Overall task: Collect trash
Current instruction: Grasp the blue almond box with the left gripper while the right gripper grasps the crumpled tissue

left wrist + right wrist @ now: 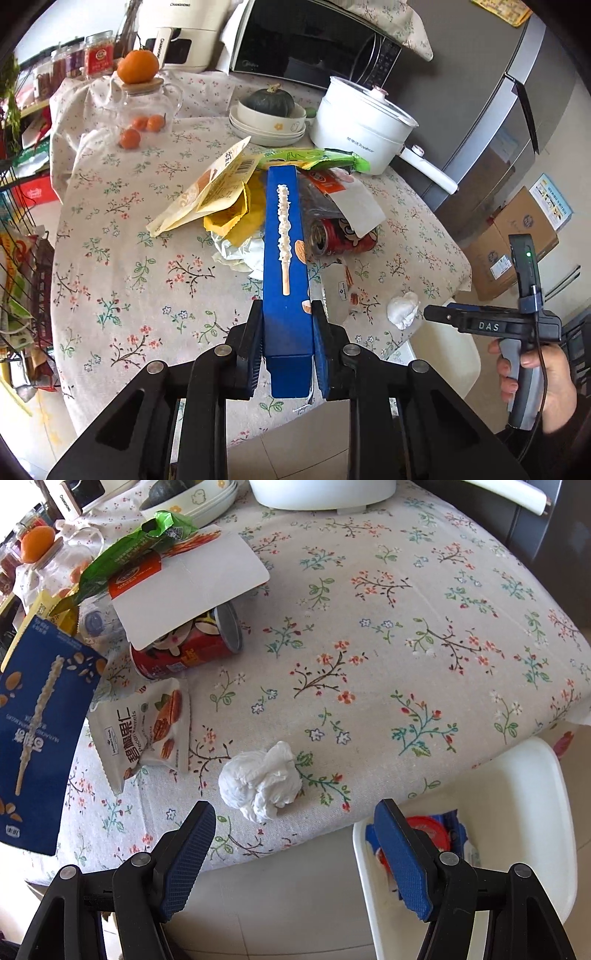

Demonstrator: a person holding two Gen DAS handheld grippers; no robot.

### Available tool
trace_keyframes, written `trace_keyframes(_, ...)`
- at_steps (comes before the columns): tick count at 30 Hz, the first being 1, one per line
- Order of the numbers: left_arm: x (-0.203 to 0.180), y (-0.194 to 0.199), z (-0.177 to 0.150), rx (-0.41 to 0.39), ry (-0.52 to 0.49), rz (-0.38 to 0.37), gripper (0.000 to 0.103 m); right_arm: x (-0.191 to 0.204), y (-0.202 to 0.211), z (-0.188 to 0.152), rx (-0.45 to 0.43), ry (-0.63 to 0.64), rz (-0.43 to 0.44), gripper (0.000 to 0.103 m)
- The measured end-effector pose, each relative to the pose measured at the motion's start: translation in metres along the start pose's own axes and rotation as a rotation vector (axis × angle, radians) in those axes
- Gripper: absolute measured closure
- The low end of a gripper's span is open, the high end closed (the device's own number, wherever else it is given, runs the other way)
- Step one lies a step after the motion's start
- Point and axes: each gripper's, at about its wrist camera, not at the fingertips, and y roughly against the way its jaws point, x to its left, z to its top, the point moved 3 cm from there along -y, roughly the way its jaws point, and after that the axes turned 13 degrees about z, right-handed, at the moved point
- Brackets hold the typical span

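Observation:
My left gripper [286,332] is shut on a long blue snack box [284,266] and holds it above the table's near edge; the box also shows in the right wrist view [40,734]. My right gripper [295,853] is open and empty, just off the table edge in front of a crumpled white tissue [260,779]. A pecan packet [147,727], a red can [184,648], a white card [188,587] and a green wrapper [129,550] lie beyond it. A white bin [517,812] with trash inside stands below the table at the right.
The table wears a floral cloth [406,627]. Yellow and beige bags [221,195] lie mid-table. A white pot [362,125], bowls with a squash [269,114], oranges [138,66], a jar and a microwave [314,40] stand at the back. Cardboard boxes [517,240] sit right.

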Motion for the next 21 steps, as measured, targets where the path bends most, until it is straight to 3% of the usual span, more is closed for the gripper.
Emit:
trace_keyframes(7,0.015,0.017,-0.014,-0.016,-0.003,-0.009,0.078,0.014,-0.026,0.006,0.033,-0.012,0.028,0.034)
trace_keyframes(10,0.019,0.019,-0.018,-0.012,-0.002,-0.012,0.078,0.018,-0.039,0.008,0.052,-0.016,0.036,0.044)
trace_keyframes(15,0.023,0.027,-0.02,-0.024,0.002,-0.02,0.078,0.02,-0.047,0.012,0.051,-0.006,0.032,0.071)
trace_keyframes(21,0.025,0.04,-0.015,-0.061,0.022,-0.053,0.078,0.023,-0.022,0.009,-0.013,0.011,0.059,0.073)
